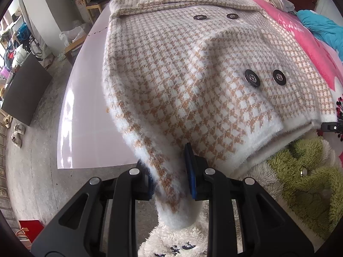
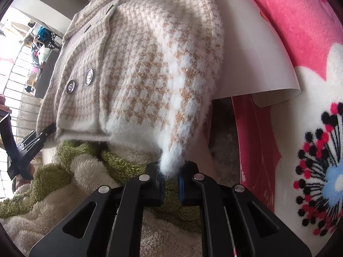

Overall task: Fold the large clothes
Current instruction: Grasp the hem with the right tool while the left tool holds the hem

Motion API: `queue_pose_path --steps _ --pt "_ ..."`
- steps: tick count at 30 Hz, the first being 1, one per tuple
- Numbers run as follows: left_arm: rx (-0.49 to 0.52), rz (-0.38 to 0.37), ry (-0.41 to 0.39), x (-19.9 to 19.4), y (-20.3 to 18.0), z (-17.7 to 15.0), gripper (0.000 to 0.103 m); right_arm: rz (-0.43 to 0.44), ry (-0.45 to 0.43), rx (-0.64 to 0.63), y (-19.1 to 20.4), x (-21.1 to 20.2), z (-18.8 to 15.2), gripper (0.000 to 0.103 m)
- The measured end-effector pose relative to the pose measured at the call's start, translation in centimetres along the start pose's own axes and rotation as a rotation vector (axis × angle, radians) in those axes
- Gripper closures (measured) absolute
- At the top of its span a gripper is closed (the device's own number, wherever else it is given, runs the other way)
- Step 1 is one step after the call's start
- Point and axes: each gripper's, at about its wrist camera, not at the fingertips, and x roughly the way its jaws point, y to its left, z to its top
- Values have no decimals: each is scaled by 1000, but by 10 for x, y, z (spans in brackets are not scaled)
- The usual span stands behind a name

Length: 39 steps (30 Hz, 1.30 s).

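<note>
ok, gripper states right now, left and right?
Left gripper: closed on the houndstooth coat, at its white hem edge.
Right gripper: closed on the coat's white fuzzy hem corner.

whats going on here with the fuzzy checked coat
A person with a gripper in each hand is folding a checked coat laid on a pale board. The left gripper is shut on a hem corner of it, and the right gripper is shut on the white fluffy corner at the other side. A green and cream fleece lies below.
</note>
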Motion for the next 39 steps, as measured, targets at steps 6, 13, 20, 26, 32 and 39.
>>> queue_pose_path --steps 6,13,20,26,32,39 --pt "4 3 1 1 -1 0 80 -5 -12 -30 15 -9 0 95" --pt "5 3 -4 0 -1 -1 80 40 -39 -29 25 -22 9 96" --pt "3 -26 -58 -6 0 0 85 86 -72 -24 33 -27 23 96" --pt "-17 -59 -93 -11 6 4 91 107 -101 -21 35 -17 36 96" --pt "-25 -72 -116 -15 4 8 92 142 -138 -18 23 -21 40 96" --pt "-22 -71 -156 -21 3 16 92 174 -170 -10 23 -26 48 96"
